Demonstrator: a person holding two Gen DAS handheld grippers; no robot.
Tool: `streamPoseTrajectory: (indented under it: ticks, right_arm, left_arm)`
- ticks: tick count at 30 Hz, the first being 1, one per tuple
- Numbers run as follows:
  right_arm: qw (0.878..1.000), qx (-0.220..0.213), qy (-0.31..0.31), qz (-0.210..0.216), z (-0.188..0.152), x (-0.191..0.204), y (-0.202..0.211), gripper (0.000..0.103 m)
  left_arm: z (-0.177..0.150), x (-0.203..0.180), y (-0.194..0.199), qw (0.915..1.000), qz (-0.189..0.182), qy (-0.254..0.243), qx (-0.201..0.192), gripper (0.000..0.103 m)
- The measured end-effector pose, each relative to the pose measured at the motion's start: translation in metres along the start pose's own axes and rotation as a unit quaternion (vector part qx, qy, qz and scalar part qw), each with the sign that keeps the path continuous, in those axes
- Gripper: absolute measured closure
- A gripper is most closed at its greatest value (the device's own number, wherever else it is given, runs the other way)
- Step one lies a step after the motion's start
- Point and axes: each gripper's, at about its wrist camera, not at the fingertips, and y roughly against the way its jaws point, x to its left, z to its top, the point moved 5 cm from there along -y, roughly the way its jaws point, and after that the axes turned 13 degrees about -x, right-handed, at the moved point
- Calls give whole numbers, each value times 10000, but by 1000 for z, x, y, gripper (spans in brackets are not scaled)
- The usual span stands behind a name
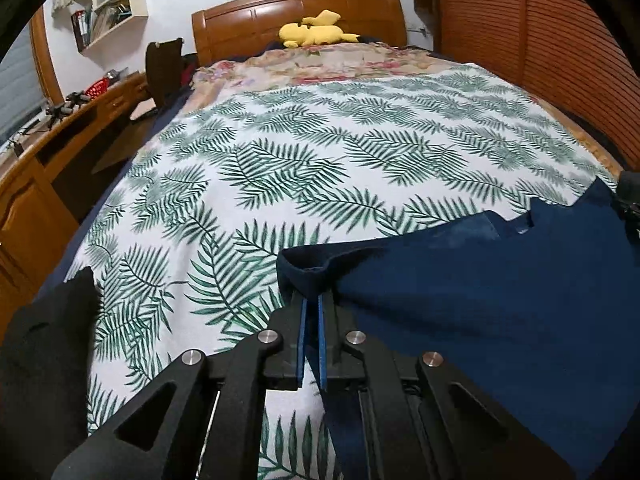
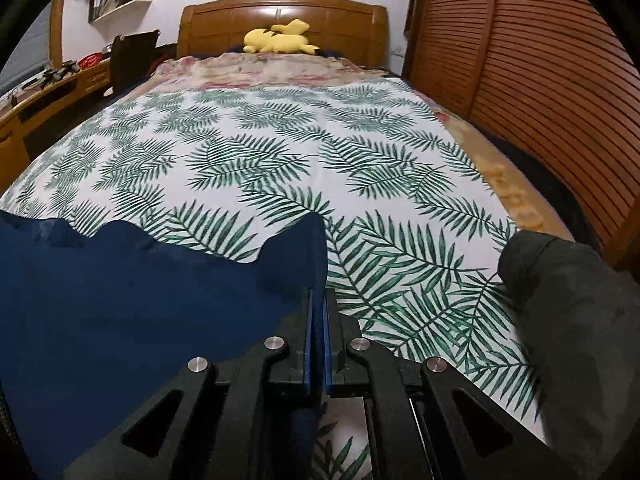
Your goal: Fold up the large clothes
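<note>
A navy blue garment (image 1: 480,288) hangs stretched between my two grippers above the near end of the bed. My left gripper (image 1: 311,300) is shut on its left corner, and the cloth spreads to the right. In the right wrist view the same garment (image 2: 140,300) spreads to the left. My right gripper (image 2: 319,296) is shut on its right corner. The right gripper's body shows at the far right edge of the left wrist view (image 1: 630,196).
The bed is covered by a white sheet with green fern leaves (image 1: 320,152). A black garment (image 1: 48,352) lies at the near left, a dark grey bundle (image 2: 572,300) at the near right. A yellow plush (image 1: 316,32) sits by the headboard. A wooden desk (image 1: 60,140) stands left, a slatted wardrobe (image 2: 540,80) right.
</note>
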Motion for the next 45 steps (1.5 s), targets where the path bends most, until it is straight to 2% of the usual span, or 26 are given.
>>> streamPoseTrajectory:
  ticks: [1, 2, 3, 4, 6, 9, 14, 21, 30, 38, 41, 45]
  right_arm:
    - [10000, 10, 40, 27, 3, 0, 2, 93]
    - [10000, -8, 87, -11, 8, -3, 6, 89]
    - [9999, -44, 136, -19, 12, -4, 12, 80]
    - [9998, -110, 174, 16, 14, -3, 20, 68]
    - [9994, -219, 226, 143, 16, -1, 39, 56]
    - [9982, -353, 245, 416, 11, 5, 72, 56]
    - [9942, -354, 235, 990, -15, 17, 126, 56]
    - [9890, -211, 186, 1452, -57, 28, 170, 56]
    - [9883, -79, 96, 1520, -82, 32, 186, 56]
    - [9900, 35, -66, 1406, -94, 28, 201, 56]
    - [9905, 133, -23, 1367, -101, 28, 200, 56]
    - [9893, 310, -6, 1424, -109, 33, 190, 56]
  left_arm:
    - [0, 0, 4, 10000, -32, 1, -30, 90]
    - [1, 0, 10, 9999, -53, 1, -106, 81]
    - [3, 0, 16, 9998, -84, 5, -187, 68]
    - [4, -1, 22, 9996, -132, 15, -260, 62]
    - [5, -5, 33, 9992, -206, -27, -328, 43]
    - [5, -14, 55, 9979, -409, -68, -495, 32]
    - [-4, -42, 97, 9940, -655, -244, -844, 31]
    - [-33, -83, 122, 9898, -1210, -176, -728, 31]
    - [-66, -129, 142, 9863, -1549, -254, -514, 31]
    - [-76, -158, 156, 9818, -1801, -298, -517, 31]
    - [-80, -162, 153, 9817, -1818, -324, -459, 31]
    - [-92, -165, 139, 9842, -1724, -375, -174, 31]
